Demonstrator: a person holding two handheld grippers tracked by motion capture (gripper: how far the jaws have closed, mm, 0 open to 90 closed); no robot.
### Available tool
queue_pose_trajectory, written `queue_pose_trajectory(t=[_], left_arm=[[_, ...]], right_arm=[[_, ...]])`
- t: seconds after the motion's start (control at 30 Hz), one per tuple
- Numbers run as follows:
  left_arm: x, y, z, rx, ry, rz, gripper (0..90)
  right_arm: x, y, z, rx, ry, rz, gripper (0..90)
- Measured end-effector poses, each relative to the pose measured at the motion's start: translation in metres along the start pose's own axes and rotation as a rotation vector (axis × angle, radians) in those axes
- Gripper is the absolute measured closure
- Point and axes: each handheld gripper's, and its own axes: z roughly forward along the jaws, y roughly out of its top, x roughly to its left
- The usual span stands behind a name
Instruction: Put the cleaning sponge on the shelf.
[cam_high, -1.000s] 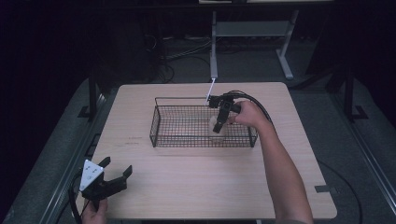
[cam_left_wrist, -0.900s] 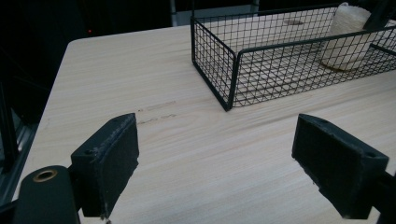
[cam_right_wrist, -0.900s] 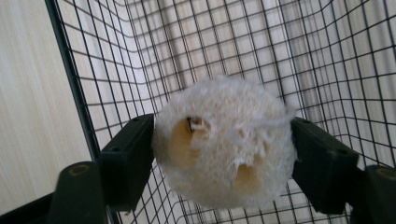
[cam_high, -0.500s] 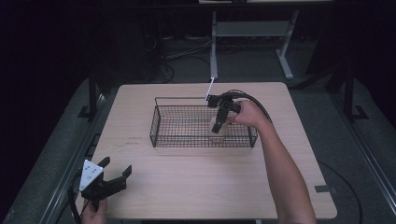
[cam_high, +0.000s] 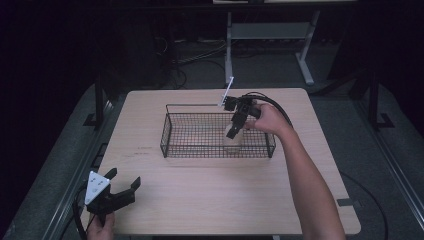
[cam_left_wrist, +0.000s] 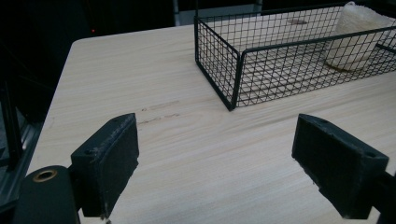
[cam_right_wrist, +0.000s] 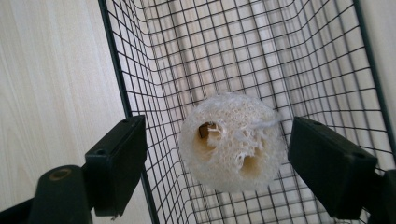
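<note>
Loofah piece (cam_right_wrist: 232, 142): a pale, fibrous, round section of loofah with holes through its top face. It stands upright on the mesh floor of the wire basket, toward the basket's right end in the high view (cam_high: 233, 141), close to the near wall. In the left gripper view it shows through the mesh at the far right (cam_left_wrist: 355, 37).

Right gripper (cam_right_wrist: 217, 163): it hangs over the loofah piece, pointing down into the basket. Its two black jaws stand wide apart, one on each side of the loofah piece, with clear gaps between the pads and the fibre, so nothing is gripped. In the high view it sits above the basket's right part (cam_high: 234, 131), held by the person's right hand (cam_high: 266, 119), with its cable looping behind.

Wire basket (cam_high: 170, 131): black, rectangular, with a low mesh wall. It stands on the far half of the table, its long side running across.

Left gripper (cam_left_wrist: 215, 163): its jaws are spread wide with nothing between them but bare tabletop. It rests low at the table's near left corner (cam_high: 122, 192), well apart from the basket, with the grey three-cornered plate on top.

Table (cam_high: 210, 200): light wood grain, with faint dark scuff marks just in front of the basket's left corner.
</note>
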Motion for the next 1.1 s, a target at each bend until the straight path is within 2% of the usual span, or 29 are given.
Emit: queue_pose_trajectory(t=[0.2, 0.47, 0.7, 0.83, 1.1], left_arm=[[0.0, 0.0, 0.001, 0.002, -0.001, 0.007, 14.0], [0.002, -0.001, 0.0, 0.003, 0.002, -0.003, 14.1], [0.003, -0.002, -0.002, 0.001, 0.007, -0.01, 14.0], [0.003, -0.002, -0.003, -0.002, 0.004, -0.018, 14.0], [0.001, -0.002, -0.001, 0.002, 0.0, -0.013, 14.0]], right_arm=[[0.006, -0.004, -0.011, -0.014, -0.016, -0.012, 19.0], [0.013, -0.009, -0.027, -0.03, -0.031, -0.013, 19.1], [0.025, -0.013, -0.033, -0.014, -0.047, -0.038, 19.2], [0.033, -0.019, -0.038, -0.036, -0.043, -0.037, 19.1], [0.043, -0.032, -0.04, -0.031, -0.054, -0.042, 18.9]])
